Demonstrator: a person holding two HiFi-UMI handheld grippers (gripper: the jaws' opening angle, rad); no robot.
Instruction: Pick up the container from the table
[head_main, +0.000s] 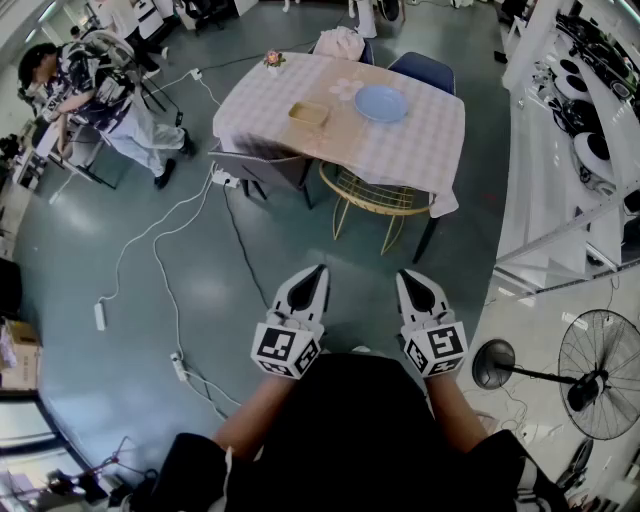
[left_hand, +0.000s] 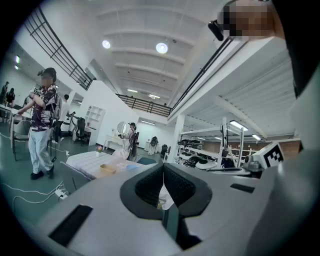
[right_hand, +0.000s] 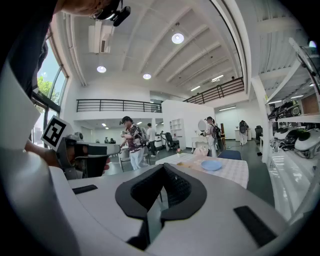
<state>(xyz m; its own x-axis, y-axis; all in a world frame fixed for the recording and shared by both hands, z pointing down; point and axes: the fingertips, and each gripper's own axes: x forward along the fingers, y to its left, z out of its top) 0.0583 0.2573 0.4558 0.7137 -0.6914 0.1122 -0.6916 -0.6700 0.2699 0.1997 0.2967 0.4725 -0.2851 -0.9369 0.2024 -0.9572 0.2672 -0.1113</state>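
Note:
A shallow tan container (head_main: 308, 113) lies on the table (head_main: 420, 150), which has a checked cloth and stands a good way ahead of me across the floor. In the left gripper view the container (left_hand: 107, 169) shows small and far off on the table (left_hand: 85, 160). My left gripper (head_main: 318, 271) and right gripper (head_main: 404, 276) are held side by side close to my body, far short of the table. Both point forward, shut, with nothing between their jaws. Their closed tips show in the left gripper view (left_hand: 163, 170) and the right gripper view (right_hand: 162, 170).
A blue plate (head_main: 381, 103) and a small flower pot (head_main: 273, 60) share the table. A grey chair (head_main: 262, 165) and a yellow wire chair (head_main: 375, 195) stand at its near side. Cables (head_main: 160, 260) cross the floor at left; a fan (head_main: 600, 373) and white shelving (head_main: 590, 130) stand at right. A person (head_main: 100, 95) works far left.

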